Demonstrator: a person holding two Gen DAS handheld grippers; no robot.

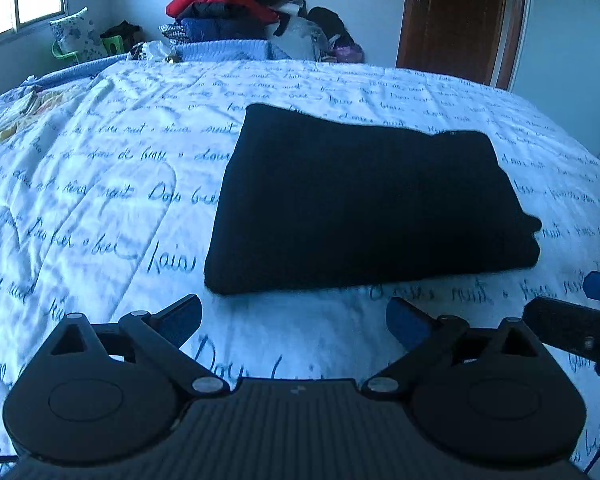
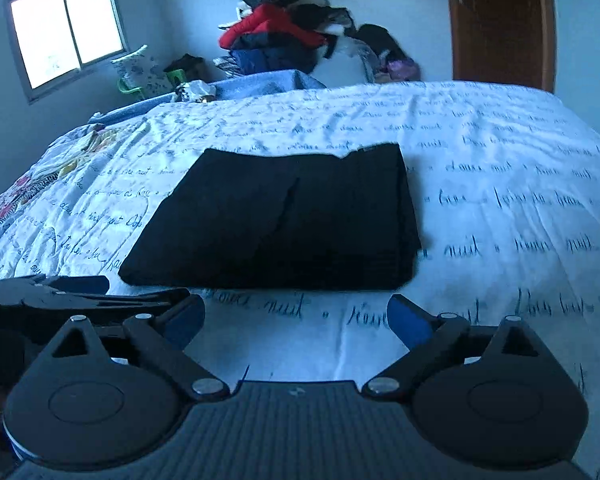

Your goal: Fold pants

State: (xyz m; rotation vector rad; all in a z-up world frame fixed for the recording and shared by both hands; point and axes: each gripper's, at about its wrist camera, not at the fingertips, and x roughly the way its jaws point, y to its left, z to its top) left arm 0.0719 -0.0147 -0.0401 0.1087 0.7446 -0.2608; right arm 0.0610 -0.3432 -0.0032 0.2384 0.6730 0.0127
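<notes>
Black pants [image 1: 364, 204] lie folded into a flat rectangle on the bed's white cover with script writing [image 1: 100, 184]. They also show in the right wrist view [image 2: 284, 220]. My left gripper [image 1: 294, 320] is open and empty, a short way in front of the pants' near edge, above the cover. My right gripper [image 2: 296, 316] is open and empty too, just in front of the near edge. The right gripper's body shows at the right edge of the left wrist view [image 1: 580, 320]. The left gripper's body shows at the left of the right wrist view [image 2: 60, 296].
A pile of clothes [image 1: 236, 4] with a red jacket stands beyond the bed's far edge. A wooden door [image 1: 460, 16] is at the back right, a window [image 2: 64, 28] at the back left. A colourful sheet [image 1: 16, 108] lies at the bed's left.
</notes>
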